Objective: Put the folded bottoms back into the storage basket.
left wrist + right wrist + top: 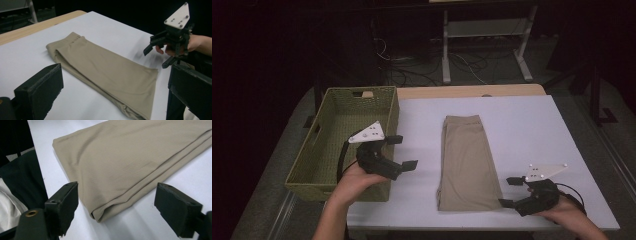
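Here, at the left of the high view, sits the green basket (312, 165), its long side running along the table's (522, 125) left edge, open and near at hand, which I judge is where the folded cloth is meant to go. Just right of it, lower left of centre, my left claw (404, 151) hangs above the white tabletop with its jaws spread wide and nothing between them; I keep it turned toward the cloth so it is ready to take the near side. In the middle of the frame lie the folded tan trousers (466, 160), a neat long strip running from the centre down toward the bottom edge, waistband at the far end, flat on the table and touched by neither claw. At the lower right, my right claw (510, 191) is low over the table just beside the trousers' bottom right corner, jaws released and wide; in the right gripper view that folded corner (100, 216) lies ahead of the two black jaws, not yet pinched, lined up so I could close on the layered edge.
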Available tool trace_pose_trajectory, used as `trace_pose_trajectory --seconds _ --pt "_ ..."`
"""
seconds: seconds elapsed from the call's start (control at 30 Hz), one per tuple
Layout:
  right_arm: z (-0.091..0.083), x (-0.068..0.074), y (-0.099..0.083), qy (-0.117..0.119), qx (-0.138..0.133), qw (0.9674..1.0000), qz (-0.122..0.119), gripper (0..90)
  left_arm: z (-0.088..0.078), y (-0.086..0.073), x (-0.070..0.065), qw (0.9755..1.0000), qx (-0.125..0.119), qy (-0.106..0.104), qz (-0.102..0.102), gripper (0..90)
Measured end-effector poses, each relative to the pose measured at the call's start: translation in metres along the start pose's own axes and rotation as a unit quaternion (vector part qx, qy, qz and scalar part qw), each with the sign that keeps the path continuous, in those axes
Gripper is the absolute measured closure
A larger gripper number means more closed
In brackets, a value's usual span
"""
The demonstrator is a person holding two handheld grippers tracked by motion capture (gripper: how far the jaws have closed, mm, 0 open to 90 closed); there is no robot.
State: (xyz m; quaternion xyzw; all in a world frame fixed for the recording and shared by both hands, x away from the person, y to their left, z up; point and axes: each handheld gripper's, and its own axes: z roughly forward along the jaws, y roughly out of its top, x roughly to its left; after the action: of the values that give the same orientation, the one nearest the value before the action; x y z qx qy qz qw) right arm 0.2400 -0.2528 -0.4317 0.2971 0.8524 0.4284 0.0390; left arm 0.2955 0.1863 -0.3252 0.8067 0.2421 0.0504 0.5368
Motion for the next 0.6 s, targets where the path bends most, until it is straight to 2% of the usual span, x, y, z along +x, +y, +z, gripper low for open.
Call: trace_pose_trajectory --seconds 0.17,0.23,0.6 --pt "0.001 0.0 0.0 -0.002 0.003 1.0 0.007 11.9 0.006 0.003 -0.004 0.9999 -0.006 -0.011 -0.008 0.0" --pt "0.002 0.0 0.001 0.0 0.004 1.0 0.009 7.1 0.009 0.005 -0.007 0.9999 -0.005 -0.014 -0.006 0.0" --pt "0.003 0.0 0.002 -0.013 0.0 0.9999 0.011 0.0 0.03 0.009 -0.016 0.9997 -0.001 -0.025 -0.006 0.0"
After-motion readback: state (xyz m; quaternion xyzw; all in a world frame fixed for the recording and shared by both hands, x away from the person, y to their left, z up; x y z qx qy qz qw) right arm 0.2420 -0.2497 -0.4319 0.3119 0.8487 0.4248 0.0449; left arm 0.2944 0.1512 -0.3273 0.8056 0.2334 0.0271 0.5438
